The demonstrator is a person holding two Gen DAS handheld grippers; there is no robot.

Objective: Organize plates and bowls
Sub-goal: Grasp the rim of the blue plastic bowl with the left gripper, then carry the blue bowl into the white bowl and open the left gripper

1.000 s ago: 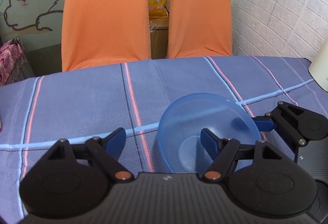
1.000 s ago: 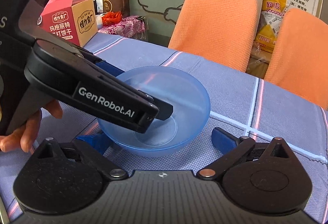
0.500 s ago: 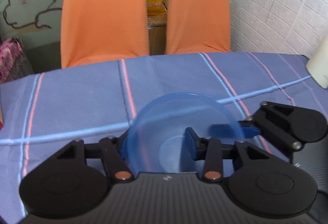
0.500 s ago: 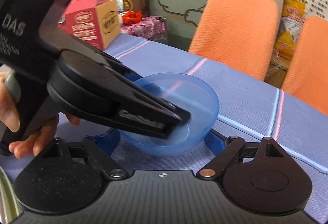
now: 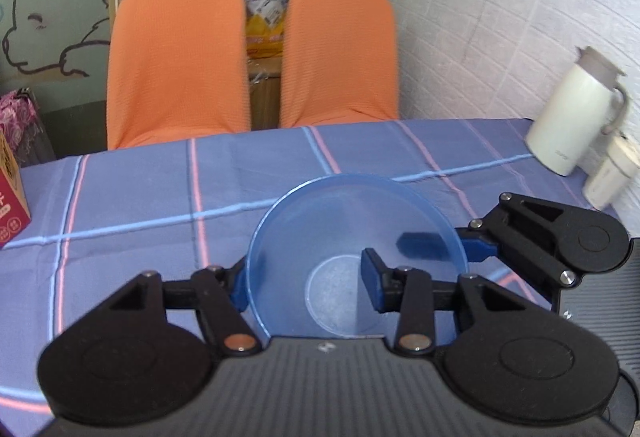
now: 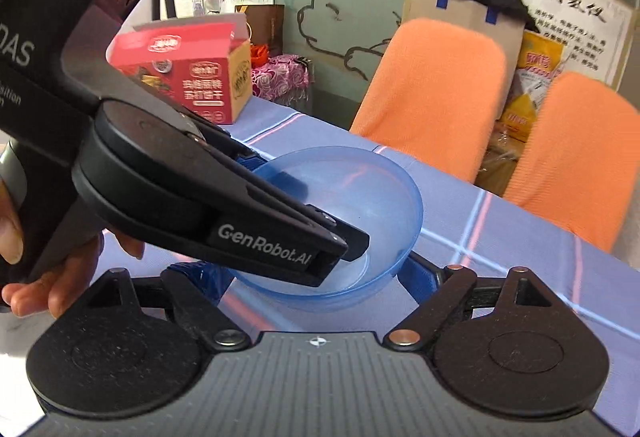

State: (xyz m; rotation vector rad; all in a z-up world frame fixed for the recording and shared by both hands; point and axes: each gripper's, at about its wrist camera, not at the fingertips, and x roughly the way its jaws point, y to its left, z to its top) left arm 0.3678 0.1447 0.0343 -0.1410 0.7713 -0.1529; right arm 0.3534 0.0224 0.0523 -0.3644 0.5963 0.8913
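Observation:
A translucent blue bowl (image 5: 352, 229) hangs a little above the checked tablecloth (image 5: 132, 197). My left gripper (image 5: 304, 285) is shut on its near wall, with one finger inside the bowl and the other outside. From the right wrist view, the left gripper (image 6: 304, 197) reaches in from the left over the bowl (image 6: 376, 193). My right gripper (image 6: 310, 277) is open, its blue fingers (image 6: 420, 273) flanking the bowl's underside. In the left wrist view the right gripper (image 5: 448, 247) sits against the bowl's right side, one pad showing through the plastic.
A white kettle (image 5: 572, 117) and a small white flask (image 5: 608, 177) stand at the table's far right. A red carton (image 6: 192, 77) sits at the left edge. Two orange chairs (image 5: 176, 61) (image 5: 340, 53) face the far side. A hand (image 6: 60, 277) holds the left gripper.
My left gripper's fingers closed on the bowl's wall, and gripper and bowl rose together above the cloth. The right gripper stayed open and drew closer under the bowl.

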